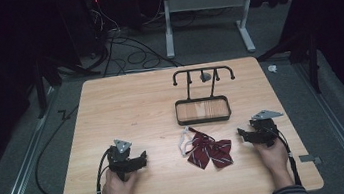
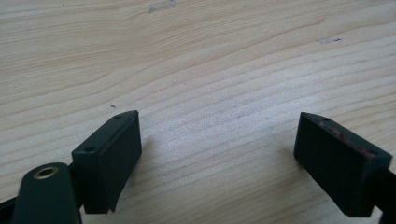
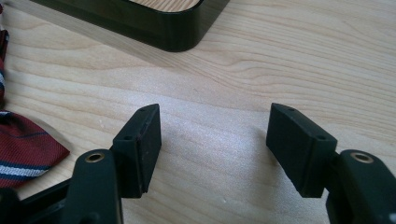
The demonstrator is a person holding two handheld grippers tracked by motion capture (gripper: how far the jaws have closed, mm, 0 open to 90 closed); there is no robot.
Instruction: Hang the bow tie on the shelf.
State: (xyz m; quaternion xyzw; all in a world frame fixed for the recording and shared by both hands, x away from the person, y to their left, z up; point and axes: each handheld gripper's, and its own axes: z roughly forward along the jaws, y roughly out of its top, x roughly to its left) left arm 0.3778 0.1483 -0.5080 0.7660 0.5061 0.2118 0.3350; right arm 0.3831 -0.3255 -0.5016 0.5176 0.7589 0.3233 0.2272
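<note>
1. Bow tie lies flat between your grippers, near the tray; long axis runs from upper left to lower right.
2. Left gripper: jaws spread, empty.
3. Right gripper: jaws spread, empty.

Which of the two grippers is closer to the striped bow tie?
The right gripper: the bow tie lies just beside it, while the left gripper sits farther off.

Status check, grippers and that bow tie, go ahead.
Left gripper open, empty. Right gripper open, empty. Bow tie flat on table between them, untouched. Nothing in the way; hook stand behind.
</note>
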